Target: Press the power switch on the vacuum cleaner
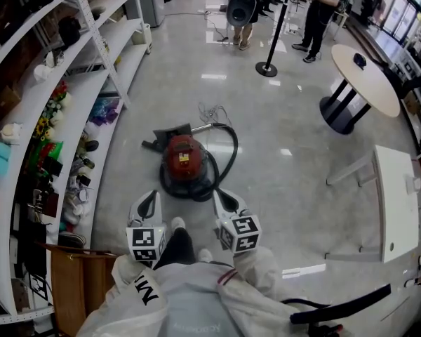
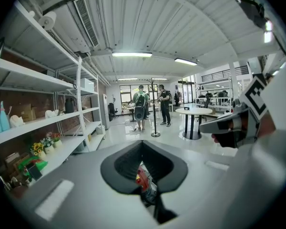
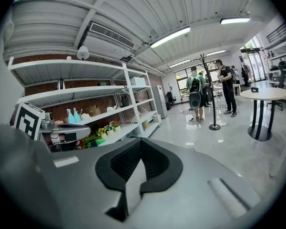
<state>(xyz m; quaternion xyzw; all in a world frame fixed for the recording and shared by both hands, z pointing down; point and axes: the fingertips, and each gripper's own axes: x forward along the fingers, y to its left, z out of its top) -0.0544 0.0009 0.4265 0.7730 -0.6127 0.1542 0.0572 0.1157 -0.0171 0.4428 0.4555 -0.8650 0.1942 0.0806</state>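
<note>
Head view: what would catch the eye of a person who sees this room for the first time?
The red vacuum cleaner stands out on the pale floor in the middle, its black hose looped round it. Just below it, the left gripper and the right gripper hang side by side, both shut and empty. White shelves crowded with small things run along the left.

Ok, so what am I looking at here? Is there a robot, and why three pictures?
No robot: a person in white holds a two-jaw gripper in each hand. The head view looks down from the person's head at the left gripper and right gripper, each carrying a cube with square markers. The other two pictures come from cameras riding on each gripper, looking along its jaws. Both pairs of jaws are together and hold nothing. On the glossy floor ahead sits a red canister vacuum cleaner with a black hose.
</note>
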